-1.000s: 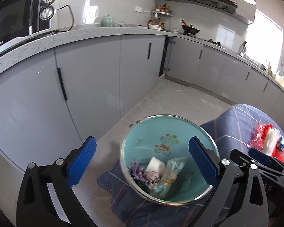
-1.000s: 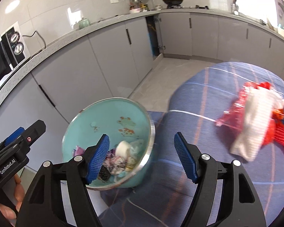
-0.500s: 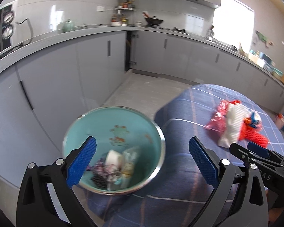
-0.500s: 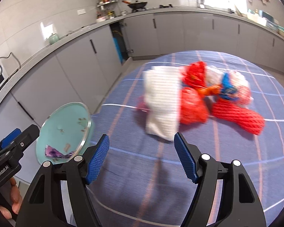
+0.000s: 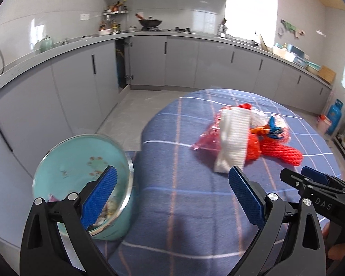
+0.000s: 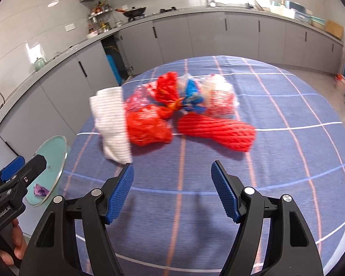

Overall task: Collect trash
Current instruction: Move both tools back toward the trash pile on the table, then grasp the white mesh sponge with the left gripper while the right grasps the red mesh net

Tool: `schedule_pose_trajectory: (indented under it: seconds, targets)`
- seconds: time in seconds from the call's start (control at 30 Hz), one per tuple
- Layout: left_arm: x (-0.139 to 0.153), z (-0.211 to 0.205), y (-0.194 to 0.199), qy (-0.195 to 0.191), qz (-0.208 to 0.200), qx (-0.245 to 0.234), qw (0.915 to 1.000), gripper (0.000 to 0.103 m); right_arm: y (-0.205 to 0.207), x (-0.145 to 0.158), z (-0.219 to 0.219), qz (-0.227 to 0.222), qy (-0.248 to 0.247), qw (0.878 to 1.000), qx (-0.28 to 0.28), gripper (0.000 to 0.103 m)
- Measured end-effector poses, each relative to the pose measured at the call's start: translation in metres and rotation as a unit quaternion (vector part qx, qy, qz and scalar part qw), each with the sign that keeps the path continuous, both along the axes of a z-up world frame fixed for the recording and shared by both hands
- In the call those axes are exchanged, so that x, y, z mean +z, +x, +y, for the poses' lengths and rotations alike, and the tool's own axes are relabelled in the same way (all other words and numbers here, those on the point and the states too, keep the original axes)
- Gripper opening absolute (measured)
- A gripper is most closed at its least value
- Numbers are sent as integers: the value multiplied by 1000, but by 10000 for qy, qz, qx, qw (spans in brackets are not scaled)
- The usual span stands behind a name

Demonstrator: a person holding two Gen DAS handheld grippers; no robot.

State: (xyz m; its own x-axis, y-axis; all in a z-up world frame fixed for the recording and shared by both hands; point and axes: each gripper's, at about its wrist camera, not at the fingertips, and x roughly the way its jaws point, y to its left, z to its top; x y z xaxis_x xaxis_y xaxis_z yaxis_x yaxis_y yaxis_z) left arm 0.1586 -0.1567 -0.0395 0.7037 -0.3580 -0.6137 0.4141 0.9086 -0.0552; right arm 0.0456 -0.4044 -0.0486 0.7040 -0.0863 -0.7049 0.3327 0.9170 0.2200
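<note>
- The left view looks into the teal bowl (image 5: 80, 168) at the desk's (image 5: 184, 207) left edge: crumpled scraps lie inside.
- The right view shows the bowl edge-on, and the trash pile (image 6: 172, 112) mid-desk.
- The left hand-held gripper (image 5: 172, 197) and the right hand-held gripper (image 6: 172, 191) both gape empty.

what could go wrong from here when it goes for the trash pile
The bin sits right at the table edge; a swing of the left gripper beside it could knock it off. The pile is loose and mixed: white foam, red net, thin bags. The open right gripper may pinch one piece and drag or scatter the rest.
</note>
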Motion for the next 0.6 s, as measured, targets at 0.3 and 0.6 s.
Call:
schedule_pose_trajectory:
  seconds: [0.3,0.6]
  targets:
    - [-9,-55,10,5,15,-431,9991,78,-9,-5,-38,70,29,9997,-251,70]
    - [-24,-87,31,24,284,-374,9989,77,-5,-11,-64,213,24,9995,-248,70]
